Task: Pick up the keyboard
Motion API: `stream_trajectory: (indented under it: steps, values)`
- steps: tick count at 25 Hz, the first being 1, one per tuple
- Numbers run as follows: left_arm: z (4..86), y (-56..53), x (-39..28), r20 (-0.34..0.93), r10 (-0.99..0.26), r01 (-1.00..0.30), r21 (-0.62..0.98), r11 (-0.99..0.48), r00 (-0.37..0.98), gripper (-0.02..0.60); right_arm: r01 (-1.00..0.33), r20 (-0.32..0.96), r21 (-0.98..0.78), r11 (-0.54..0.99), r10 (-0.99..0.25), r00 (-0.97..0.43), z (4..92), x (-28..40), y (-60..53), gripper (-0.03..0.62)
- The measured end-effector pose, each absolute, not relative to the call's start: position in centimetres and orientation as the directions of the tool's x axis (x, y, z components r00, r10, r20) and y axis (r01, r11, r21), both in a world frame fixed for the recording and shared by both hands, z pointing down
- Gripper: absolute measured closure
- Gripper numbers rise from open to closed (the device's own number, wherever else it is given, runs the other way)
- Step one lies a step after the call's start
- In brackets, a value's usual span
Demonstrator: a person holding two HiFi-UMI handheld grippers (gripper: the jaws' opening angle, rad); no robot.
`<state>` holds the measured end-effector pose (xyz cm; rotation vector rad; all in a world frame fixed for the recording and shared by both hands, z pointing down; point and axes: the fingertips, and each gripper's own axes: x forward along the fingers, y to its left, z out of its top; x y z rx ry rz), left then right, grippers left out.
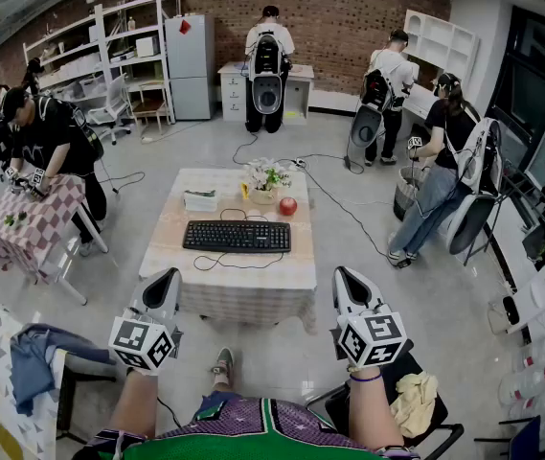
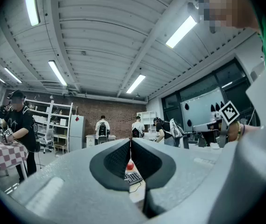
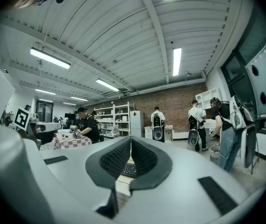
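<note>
A black keyboard (image 1: 237, 236) lies flat in the middle of a low table (image 1: 253, 281), its cable looping toward the near edge. Both grippers hover on my side of the table, short of its near edge and apart from the keyboard. My left gripper (image 1: 170, 274) is shut and holds nothing; the right gripper (image 1: 342, 272) is shut and holds nothing too. In the left gripper view the closed gripper (image 2: 131, 146) frames a sliver of the keyboard (image 2: 133, 176). The right gripper view shows its closed gripper (image 3: 131, 143) with the keyboard (image 3: 129, 170) showing below the pads.
Behind the keyboard stand a flower pot (image 1: 265, 182), a red apple (image 1: 287, 206) and a white box (image 1: 200, 199). A checkered table (image 1: 33, 220) with a person is at left, another person (image 1: 440, 175) at right. Chairs with cloths sit near my knees (image 1: 414, 402).
</note>
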<state>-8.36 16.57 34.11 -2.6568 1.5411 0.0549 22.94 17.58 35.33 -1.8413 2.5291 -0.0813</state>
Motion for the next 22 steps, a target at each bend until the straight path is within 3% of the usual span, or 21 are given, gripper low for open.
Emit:
stream_trajectory:
  steps: [13,22]
  values:
    - [34.6,16.0,-7.4,-0.043,-0.853,-0.854,-0.054,-0.518,0.520,0.563,-0.945,0.023,-0.026,0.326,-0.945,-0.327,35.6,22.6,17.0,0.592]
    - [34.6,14.4,-8.3,-0.027,-0.841,-0.842,-0.022,-0.540,0.540,0.563,-0.893,0.039,0.046,0.448,-0.894,-0.446,35.5,20.1,16.5,0.594]
